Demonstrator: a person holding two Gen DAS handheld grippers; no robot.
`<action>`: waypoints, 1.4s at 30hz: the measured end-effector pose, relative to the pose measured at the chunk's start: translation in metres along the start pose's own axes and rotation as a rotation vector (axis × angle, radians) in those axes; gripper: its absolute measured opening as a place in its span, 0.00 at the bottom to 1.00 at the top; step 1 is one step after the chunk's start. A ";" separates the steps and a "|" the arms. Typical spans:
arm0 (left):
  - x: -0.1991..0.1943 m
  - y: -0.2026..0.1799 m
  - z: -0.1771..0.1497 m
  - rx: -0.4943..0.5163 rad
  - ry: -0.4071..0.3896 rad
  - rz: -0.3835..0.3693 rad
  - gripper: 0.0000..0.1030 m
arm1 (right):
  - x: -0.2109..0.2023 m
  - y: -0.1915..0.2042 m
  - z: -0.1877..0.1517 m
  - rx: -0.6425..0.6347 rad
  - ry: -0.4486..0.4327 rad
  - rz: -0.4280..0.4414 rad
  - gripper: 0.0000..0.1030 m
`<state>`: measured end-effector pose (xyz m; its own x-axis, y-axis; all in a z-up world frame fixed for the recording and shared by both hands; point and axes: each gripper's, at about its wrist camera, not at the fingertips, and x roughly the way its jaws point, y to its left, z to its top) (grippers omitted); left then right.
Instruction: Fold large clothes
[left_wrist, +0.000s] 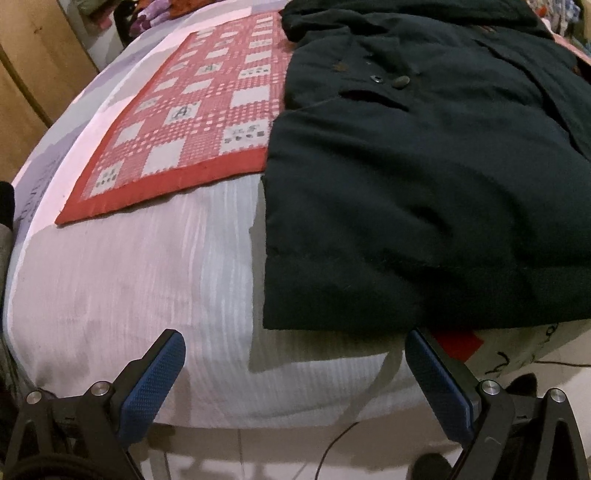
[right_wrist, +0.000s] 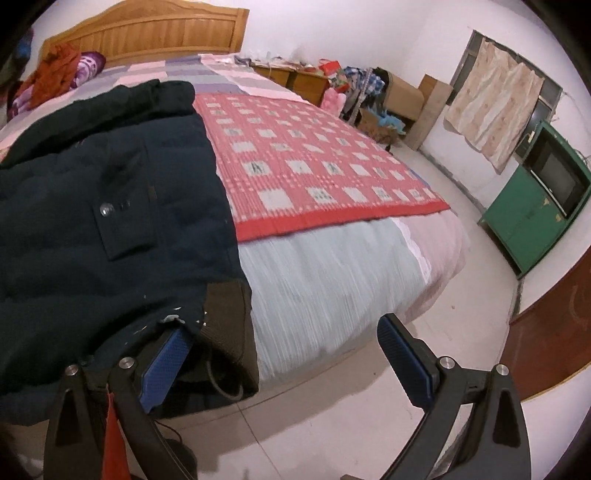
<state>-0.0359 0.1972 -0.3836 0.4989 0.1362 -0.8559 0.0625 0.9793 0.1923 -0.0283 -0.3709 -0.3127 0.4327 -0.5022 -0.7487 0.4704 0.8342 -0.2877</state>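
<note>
We see a large dark padded coat (left_wrist: 436, 177) lying flat on a bed, its hem toward us at the foot edge and its collar end toward the far headboard. It already looks narrowed: a panel lies folded over its front, with a snap and a button showing near the middle. We judge this leaves the lengthwise fold, hem toward collar, yet to do.

Our left gripper (left_wrist: 295, 380) hangs just off the bed edge with its blue-padded jaws spread wide and nothing between them. Its right pad sits just beneath the coat's near hem corner, probably lined up to take that corner.

Our right gripper (right_wrist: 280, 365) is also spread open, gripping nothing. The coat's other hem corner drapes over its left finger (right_wrist: 166, 362), beside a brown knitted cuff (right_wrist: 229, 332); the right finger stands over bare floor.

Under the coat lies a red checked mat (right_wrist: 314, 162) on a pale striped sheet (right_wrist: 325, 280). Beyond the bed stands a green cabinet (right_wrist: 532, 221).
</note>
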 end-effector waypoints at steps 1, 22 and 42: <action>0.002 0.001 0.000 0.004 0.010 0.005 0.97 | 0.001 0.000 0.003 -0.003 -0.004 0.003 0.97; 0.026 0.003 0.050 -0.102 -0.050 0.055 0.99 | 0.019 0.008 -0.004 -0.029 0.049 0.014 0.97; 0.039 0.021 0.059 -0.095 -0.049 -0.020 0.49 | 0.061 -0.023 -0.025 0.111 0.103 -0.012 0.85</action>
<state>0.0363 0.2145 -0.3846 0.5403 0.1108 -0.8342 -0.0077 0.9919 0.1267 -0.0319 -0.4147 -0.3663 0.3481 -0.4815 -0.8044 0.5600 0.7949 -0.2334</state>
